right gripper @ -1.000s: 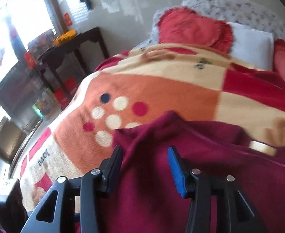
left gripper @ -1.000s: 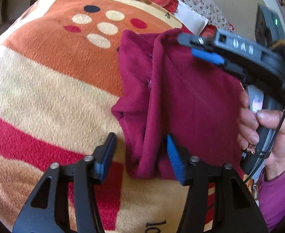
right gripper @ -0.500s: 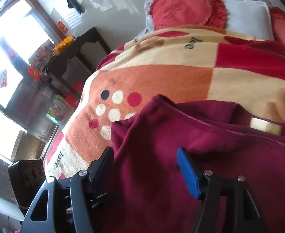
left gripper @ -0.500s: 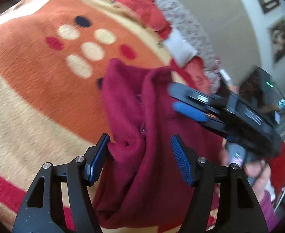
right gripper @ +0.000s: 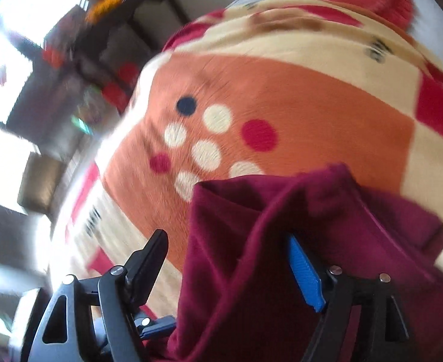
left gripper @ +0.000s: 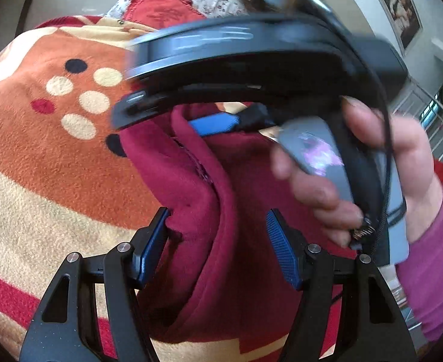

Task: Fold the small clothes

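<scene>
The folding looks barely half done to me: the dark red garment [left gripper: 221,211] lies bunched on the patterned blanket [left gripper: 55,157], with one side turned over into a thick ridge down its middle, but it is lumpy and no neat packet yet, so flattening and at least one more fold seem left. The left gripper [left gripper: 218,247] stands wide open, its fingers straddling that ridge, the left one touching the cloth's edge at about 9 o'clock, nothing pinched. The right gripper [right gripper: 239,265] is also spread wide; a raised fold of the garment stands between its fingers at 12 o'clock, loose rather than clamped. In the left view it crosses overhead at 1 o'clock, blurred, gripped by the person's right hand [left gripper: 372,175].
</scene>
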Demonstrator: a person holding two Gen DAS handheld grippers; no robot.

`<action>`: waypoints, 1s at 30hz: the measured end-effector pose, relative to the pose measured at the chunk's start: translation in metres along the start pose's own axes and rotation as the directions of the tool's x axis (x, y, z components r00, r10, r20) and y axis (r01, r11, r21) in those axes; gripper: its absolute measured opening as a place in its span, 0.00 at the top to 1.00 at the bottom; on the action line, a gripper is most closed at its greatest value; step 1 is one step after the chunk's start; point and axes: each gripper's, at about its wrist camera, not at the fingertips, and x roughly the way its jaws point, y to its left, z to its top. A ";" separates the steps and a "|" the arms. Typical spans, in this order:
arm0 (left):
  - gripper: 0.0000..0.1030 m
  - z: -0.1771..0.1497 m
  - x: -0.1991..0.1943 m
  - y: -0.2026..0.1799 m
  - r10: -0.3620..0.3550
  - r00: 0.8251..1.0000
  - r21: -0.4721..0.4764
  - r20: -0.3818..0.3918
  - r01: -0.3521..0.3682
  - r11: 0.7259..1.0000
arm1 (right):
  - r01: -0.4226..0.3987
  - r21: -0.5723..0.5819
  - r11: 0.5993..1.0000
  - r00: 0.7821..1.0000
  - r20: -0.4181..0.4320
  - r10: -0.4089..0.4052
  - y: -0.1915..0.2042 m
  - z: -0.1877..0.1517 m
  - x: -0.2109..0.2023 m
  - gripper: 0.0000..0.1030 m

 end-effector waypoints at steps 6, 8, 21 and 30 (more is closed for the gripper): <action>0.37 -0.001 0.004 -0.013 0.033 0.999 0.070 -0.014 -0.032 0.997 | 0.198 -0.178 0.964 0.969 -0.113 -0.220 0.030 0.004 0.037 0.13; 0.37 -0.001 0.004 -0.009 0.031 0.999 0.057 -0.022 -0.030 0.998 | 0.260 -0.203 0.944 0.954 -0.096 -0.283 0.032 0.000 0.040 0.19; 0.60 0.000 0.005 0.008 0.058 0.996 -0.035 -0.073 -0.061 0.998 | 0.057 0.052 0.997 0.977 0.203 -0.067 -0.023 -0.053 -0.035 0.80; 0.71 0.007 -0.012 -0.073 -0.019 0.998 0.148 -0.055 0.027 0.989 | -0.015 0.115 0.993 0.919 0.394 -0.032 -0.037 -0.096 -0.119 0.81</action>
